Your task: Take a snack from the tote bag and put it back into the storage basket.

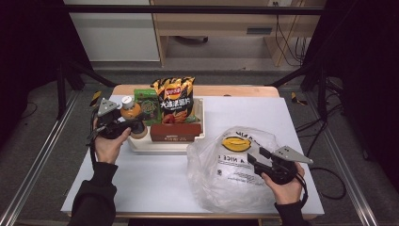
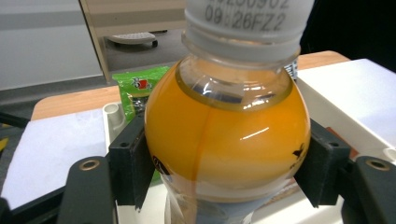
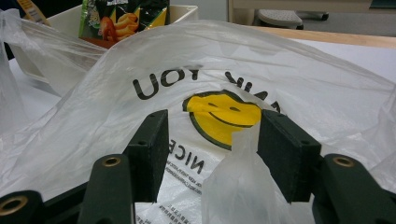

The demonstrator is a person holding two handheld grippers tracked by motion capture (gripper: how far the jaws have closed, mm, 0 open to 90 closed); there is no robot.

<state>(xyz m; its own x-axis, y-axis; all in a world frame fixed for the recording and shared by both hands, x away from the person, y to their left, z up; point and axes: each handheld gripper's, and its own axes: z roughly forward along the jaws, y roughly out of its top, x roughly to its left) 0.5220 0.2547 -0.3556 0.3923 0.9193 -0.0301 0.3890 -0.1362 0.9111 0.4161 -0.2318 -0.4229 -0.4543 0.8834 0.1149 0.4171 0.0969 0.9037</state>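
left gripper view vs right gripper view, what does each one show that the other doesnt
Left gripper view alone: the orange drink bottle clamped between the left gripper jaws, its white cap with printed digits, and the green packet behind.

Right gripper view alone: the clear plastic bag with its yellow smiley, a fold of it rising between the open jaws of the right gripper, and the chip bag.

Both: the white tray and the white table top.
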